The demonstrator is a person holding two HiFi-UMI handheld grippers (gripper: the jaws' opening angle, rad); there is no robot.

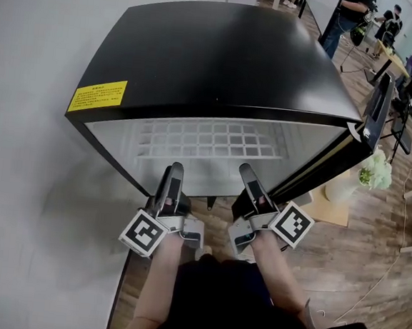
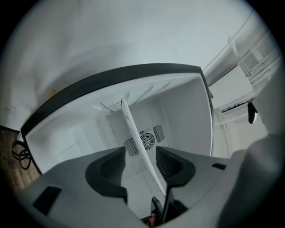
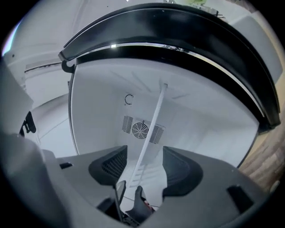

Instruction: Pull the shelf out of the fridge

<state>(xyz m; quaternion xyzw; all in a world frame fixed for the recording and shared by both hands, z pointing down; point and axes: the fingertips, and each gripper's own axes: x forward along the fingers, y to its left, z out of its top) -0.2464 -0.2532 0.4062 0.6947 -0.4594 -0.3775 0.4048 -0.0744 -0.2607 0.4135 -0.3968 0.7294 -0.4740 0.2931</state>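
Item: fridge-shelf removal, grasp stage. Nearest the viewer, two forearms carry the tongs side by side, each with its marker cube (image 1: 144, 233) at the rear. Left tongs (image 2: 141, 162): released, jaws well apart, with the thin white edge of the shelf (image 2: 133, 133) running between them and neither pad pressing on it. Right tongs (image 3: 143, 167): likewise released, jaws wide, the same shelf edge passing between them clear of both pads. Both tips sit at the mouth of the fridge (image 1: 215, 61), a black cabinet with a white interior. Just beyond the tips the shelf, a white wire grid, lies inside the cabinet, apparently seated on its side supports and not drawn out. Further in, straight ahead of both tongs, a round fan grille (image 3: 139, 129) is set in the back wall. Beyond the right tongs and to their outer side the door (image 1: 378, 104) stands open. Assessment: the pull has not taken hold, and the shelf is straddled but not gripped. The next move probably calls for both tongs to clench on the front edge together, then draw back evenly and level so the shelf does not skew and bind.
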